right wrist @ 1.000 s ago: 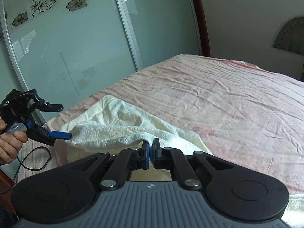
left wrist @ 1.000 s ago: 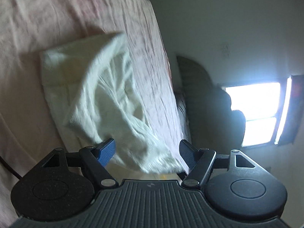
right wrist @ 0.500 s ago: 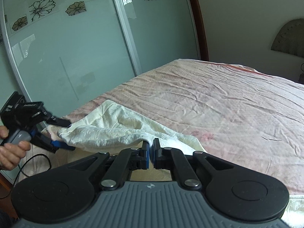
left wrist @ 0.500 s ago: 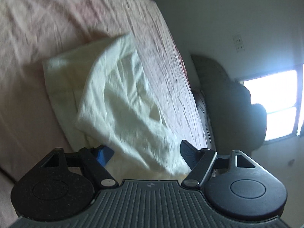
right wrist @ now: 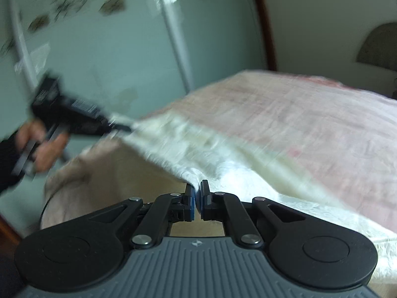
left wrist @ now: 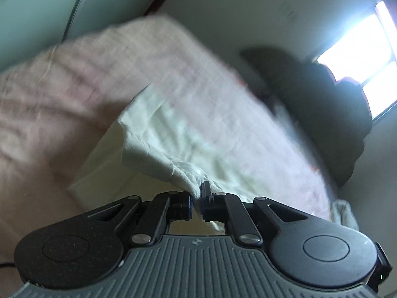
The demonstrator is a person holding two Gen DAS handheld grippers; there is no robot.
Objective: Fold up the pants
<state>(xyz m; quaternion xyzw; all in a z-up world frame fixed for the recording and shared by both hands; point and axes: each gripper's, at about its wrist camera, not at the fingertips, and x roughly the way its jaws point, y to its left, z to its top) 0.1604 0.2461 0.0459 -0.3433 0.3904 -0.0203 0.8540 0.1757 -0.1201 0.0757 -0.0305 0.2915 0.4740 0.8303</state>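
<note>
Pants (left wrist: 173,134): cream-white, crinkled cloth, lying partly on the pink bedsheet (left wrist: 62,94) and partly being lifted clear of it along one edge.

Left gripper (left wrist: 197,200): jaws nearly closed, pinching a bunched corner of the cream cloth; in its own view the garment is running away from the jaws, forward and to the left, over the bed. In the right wrist view the left gripper (right wrist: 116,126) is showing at far left, gripped by the person's left hand (right wrist: 47,146), with the cloth edge meeting its tip.

Right gripper (right wrist: 197,198): jaws nearly closed on a fold of the same cloth edge, the pants (right wrist: 223,164) spreading forward and to the right across the bedsheet (right wrist: 310,114).

Governing relation: the held edge is stretching between the two grippers, running leftward and away from the right jaws to the left jaws, raised above the bed; the rest of the garment is lying beyond that edge toward the far side of the bed. Judged from this, the coming fold is depending on both arms carrying this edge together across the garment, keeping it taut and level; neither arm is nearer, each already gripping one end.

Background, left to right: sliding glass doors (right wrist: 99,57) with flower decals, a wooden door frame (right wrist: 265,24), a dark headboard (right wrist: 379,47). Both views are motion-blurred.
</note>
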